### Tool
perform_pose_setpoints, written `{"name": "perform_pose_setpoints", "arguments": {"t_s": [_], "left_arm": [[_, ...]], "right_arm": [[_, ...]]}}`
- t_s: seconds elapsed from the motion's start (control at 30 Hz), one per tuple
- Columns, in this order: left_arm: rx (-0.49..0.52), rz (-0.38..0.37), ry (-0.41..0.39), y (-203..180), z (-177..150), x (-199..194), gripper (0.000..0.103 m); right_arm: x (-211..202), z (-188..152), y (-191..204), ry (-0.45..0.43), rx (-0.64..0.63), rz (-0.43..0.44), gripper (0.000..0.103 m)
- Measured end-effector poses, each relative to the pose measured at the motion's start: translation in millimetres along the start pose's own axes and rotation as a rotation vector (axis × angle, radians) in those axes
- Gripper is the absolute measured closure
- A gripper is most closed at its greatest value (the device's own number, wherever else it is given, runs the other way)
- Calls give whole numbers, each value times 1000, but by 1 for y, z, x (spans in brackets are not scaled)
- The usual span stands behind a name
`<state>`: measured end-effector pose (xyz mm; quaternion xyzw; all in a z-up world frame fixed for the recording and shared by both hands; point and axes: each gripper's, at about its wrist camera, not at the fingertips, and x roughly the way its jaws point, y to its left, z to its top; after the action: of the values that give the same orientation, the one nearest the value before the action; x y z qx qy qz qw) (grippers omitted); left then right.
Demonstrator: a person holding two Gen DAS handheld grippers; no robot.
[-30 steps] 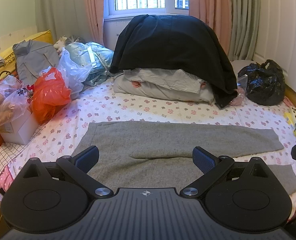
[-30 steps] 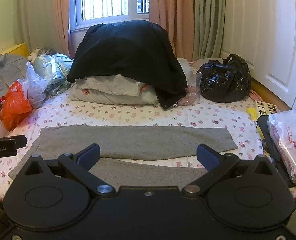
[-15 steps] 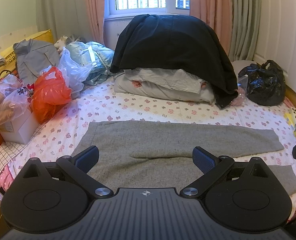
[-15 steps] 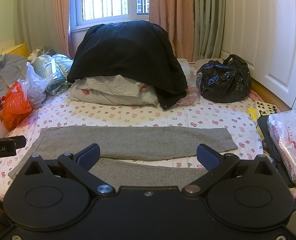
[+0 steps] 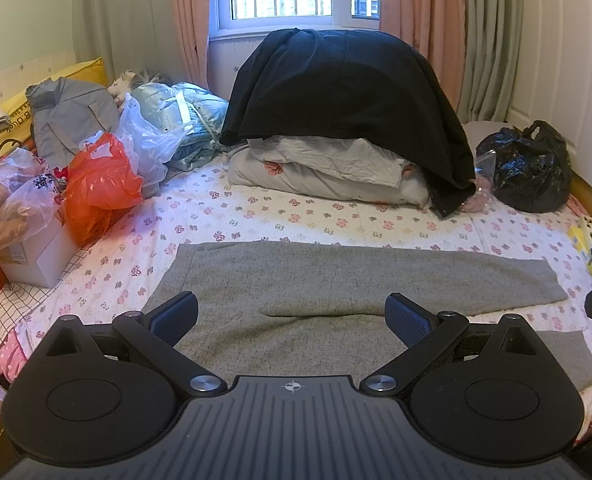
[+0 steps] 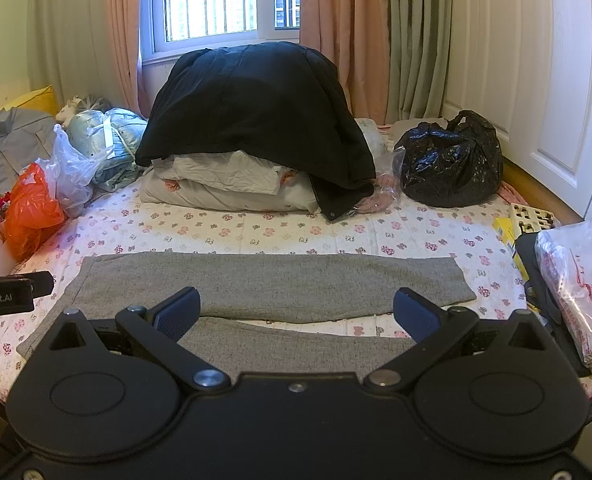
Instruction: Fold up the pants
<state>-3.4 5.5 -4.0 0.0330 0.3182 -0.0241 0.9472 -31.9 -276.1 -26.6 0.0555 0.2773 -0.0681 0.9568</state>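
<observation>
Grey pants point(image 5: 315, 280) lie flat across the flowered bed, waist to the left, both legs running right; they also show in the right wrist view point(image 6: 272, 284). My left gripper point(image 5: 292, 314) is open and empty, held above the near waist and crotch part. My right gripper point(image 6: 297, 312) is open and empty, held above the gap between the two legs. The near leg point(image 6: 296, 344) is partly hidden behind the gripper body.
A black coat over folded bedding point(image 5: 347, 120) stands at the back. Orange and clear plastic bags point(image 5: 100, 184) and a white box crowd the left side. A black bag point(image 6: 451, 164) sits back right, a white plastic bag point(image 6: 583, 292) at the right edge.
</observation>
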Motion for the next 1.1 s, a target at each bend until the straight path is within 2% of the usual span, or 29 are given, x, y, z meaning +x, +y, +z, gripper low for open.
{"name": "perform_pose_setpoints", "arguments": {"t_s": [1.0,1.1], "left_arm": [[-3,-7,10,0,3,5,2],[-8,-25,17,2,3,8,2]], "right_arm": [[3,0,2,3,-3,3,0],[5,0,3,3,-3,5,0]]}}
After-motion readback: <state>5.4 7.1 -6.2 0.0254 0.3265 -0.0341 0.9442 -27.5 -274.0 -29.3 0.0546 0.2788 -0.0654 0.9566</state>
